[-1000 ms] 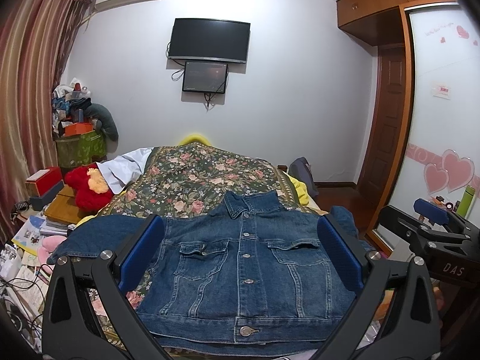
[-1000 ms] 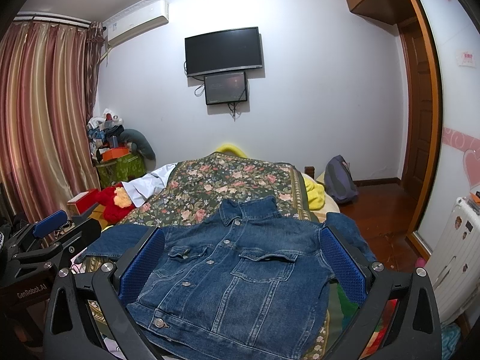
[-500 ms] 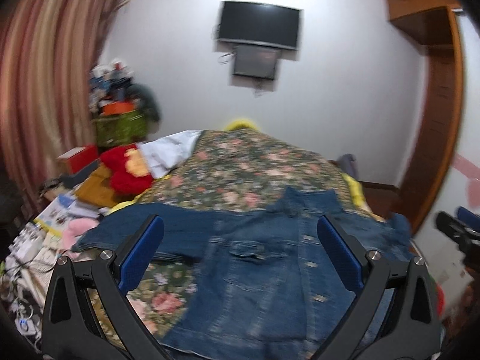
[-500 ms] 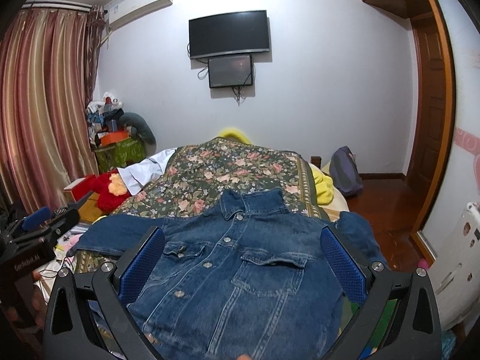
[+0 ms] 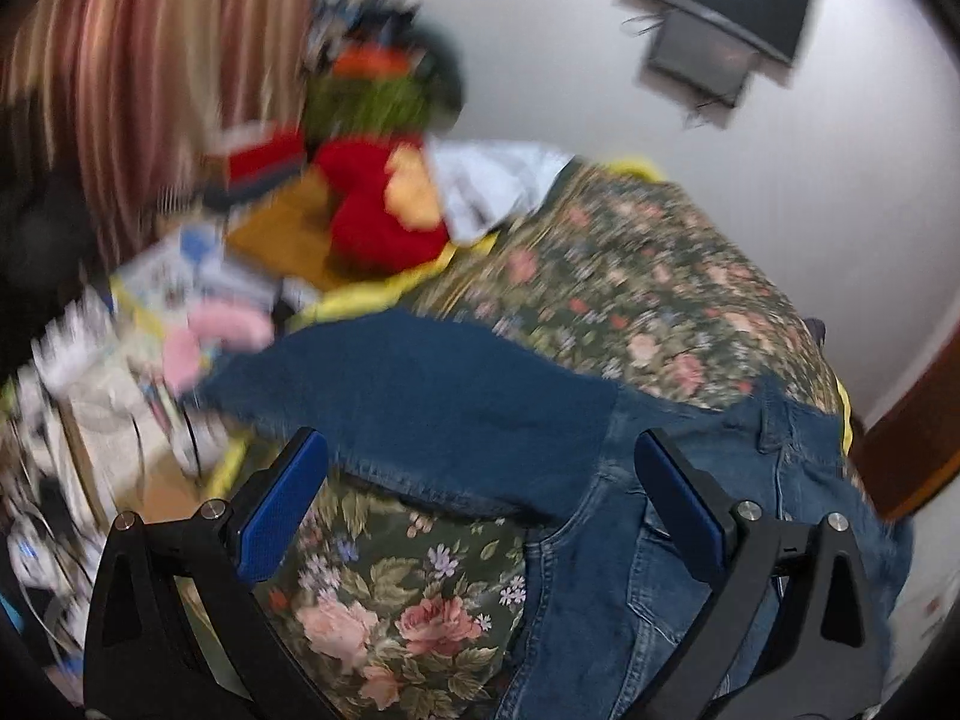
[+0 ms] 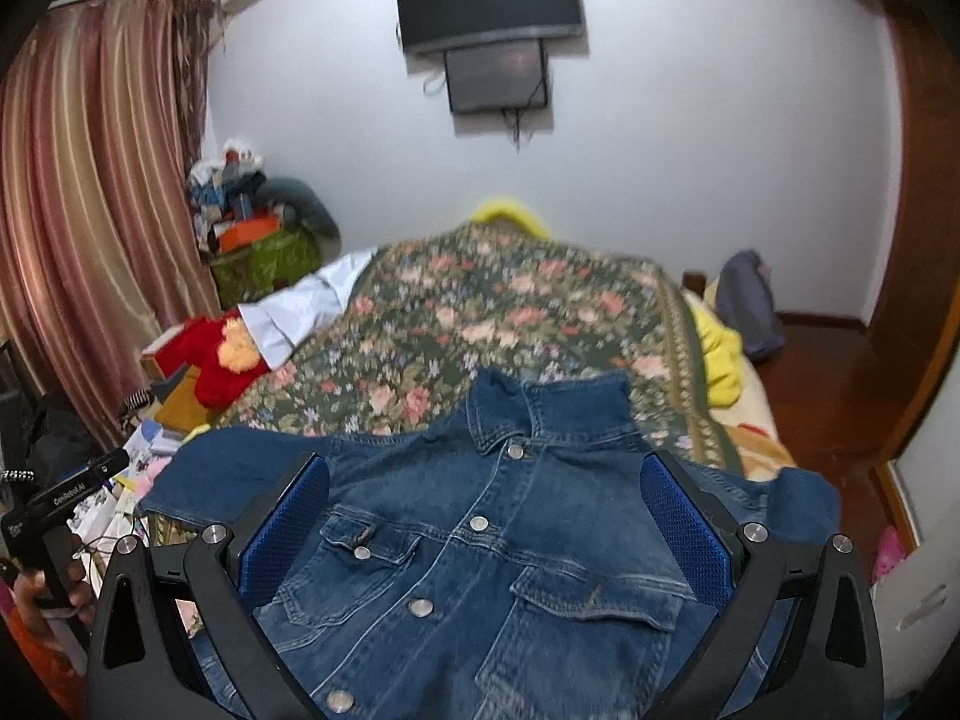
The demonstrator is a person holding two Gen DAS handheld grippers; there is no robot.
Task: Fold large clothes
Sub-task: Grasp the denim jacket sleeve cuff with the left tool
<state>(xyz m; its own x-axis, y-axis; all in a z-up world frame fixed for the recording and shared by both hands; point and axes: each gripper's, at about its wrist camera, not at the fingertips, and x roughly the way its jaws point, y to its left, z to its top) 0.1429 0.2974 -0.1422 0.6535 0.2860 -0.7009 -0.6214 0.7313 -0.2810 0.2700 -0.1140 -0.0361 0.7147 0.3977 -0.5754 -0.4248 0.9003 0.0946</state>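
Note:
A blue denim jacket [image 6: 480, 540] lies flat, buttoned, front side up on a floral bedspread [image 6: 480, 312], collar toward the far wall. Its left sleeve [image 5: 420, 396] stretches out to the bed's left edge. My left gripper [image 5: 480, 492] is open and empty, hovering above that sleeve near the shoulder. My right gripper [image 6: 486, 516] is open and empty, above the jacket's chest. The left gripper also shows in the right wrist view [image 6: 66, 498], at the far left beside the bed.
A red plush toy [image 5: 378, 210], books and cluttered items [image 5: 150, 312] crowd the left bedside. A white cloth [image 6: 300, 312] lies on the bed's left edge, a yellow blanket [image 6: 720, 360] on its right. Wooden floor and a door [image 6: 840, 384] are to the right.
My left gripper has swung left and down, from over the jacket's front to over its left sleeve. My right gripper moved closer and lower over the chest. Both stayed open.

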